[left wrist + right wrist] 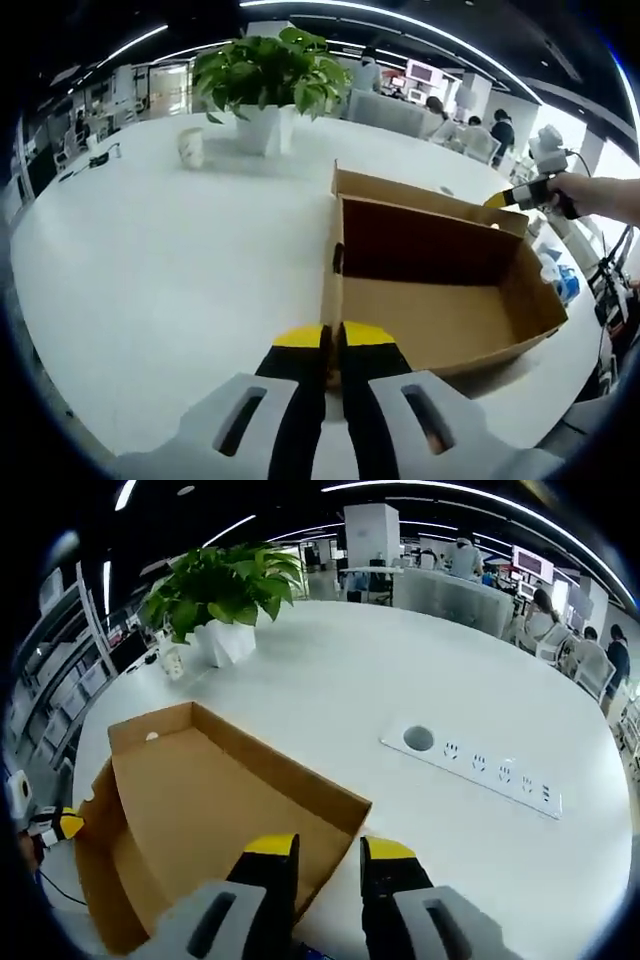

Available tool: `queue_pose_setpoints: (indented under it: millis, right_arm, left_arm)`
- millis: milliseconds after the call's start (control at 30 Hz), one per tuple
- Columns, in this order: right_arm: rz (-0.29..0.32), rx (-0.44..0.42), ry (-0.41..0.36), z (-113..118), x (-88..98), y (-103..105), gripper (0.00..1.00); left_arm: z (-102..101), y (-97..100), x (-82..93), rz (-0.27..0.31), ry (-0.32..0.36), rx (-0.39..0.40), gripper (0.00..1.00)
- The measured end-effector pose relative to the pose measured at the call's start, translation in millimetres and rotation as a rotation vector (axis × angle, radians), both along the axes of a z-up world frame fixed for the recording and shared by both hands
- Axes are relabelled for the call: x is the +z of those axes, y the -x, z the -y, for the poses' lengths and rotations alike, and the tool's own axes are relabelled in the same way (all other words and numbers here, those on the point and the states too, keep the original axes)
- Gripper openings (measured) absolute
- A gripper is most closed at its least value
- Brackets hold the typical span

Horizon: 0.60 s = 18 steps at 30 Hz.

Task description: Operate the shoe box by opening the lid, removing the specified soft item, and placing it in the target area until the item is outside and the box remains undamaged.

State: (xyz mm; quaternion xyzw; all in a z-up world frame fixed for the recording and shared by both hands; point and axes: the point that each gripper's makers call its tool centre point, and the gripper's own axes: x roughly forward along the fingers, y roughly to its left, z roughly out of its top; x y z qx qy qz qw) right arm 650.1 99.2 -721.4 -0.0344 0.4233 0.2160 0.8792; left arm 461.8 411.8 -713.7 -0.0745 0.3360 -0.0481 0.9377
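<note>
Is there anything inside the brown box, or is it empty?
Empty, as far as the pictures show. The cardboard box is open, and both views show only its bare brown floor and walls.

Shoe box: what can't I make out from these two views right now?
- Shoe box near-left inside corner: left gripper view, hidden behind its wall.
- Left claw contact: closed at the box wall; actual pinch unclear.
- Soft item: none visible on the exposed box floor; near end hidden by right claw.
</note>
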Motion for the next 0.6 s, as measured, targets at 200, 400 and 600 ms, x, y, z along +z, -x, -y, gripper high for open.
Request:
queue_pose_setpoints:
  millis: [200, 400, 600]
  right_arm:
    - [-0.025, -0.04, 0.031, 5.1, -8.5, -4.5, 0.16]
    - [-0.084, -0.084, 0.017, 7.0, -15.2, -1.9, 0.11]
    - [-0.11, -0.098, 0.0, 6.0, -17.4, 3.1, 0.07]
  left_arm:
    - [-1.0, -0.9, -0.5, -0.006, -0.019, -0.008, 0.01]
    - [-3.1, -2.1, -2.4, -0.012, -0.016, -0.008, 0.01]
    - [-2.6, -2.0, -2.6, -0.011, -0.015, -0.009, 0.01]
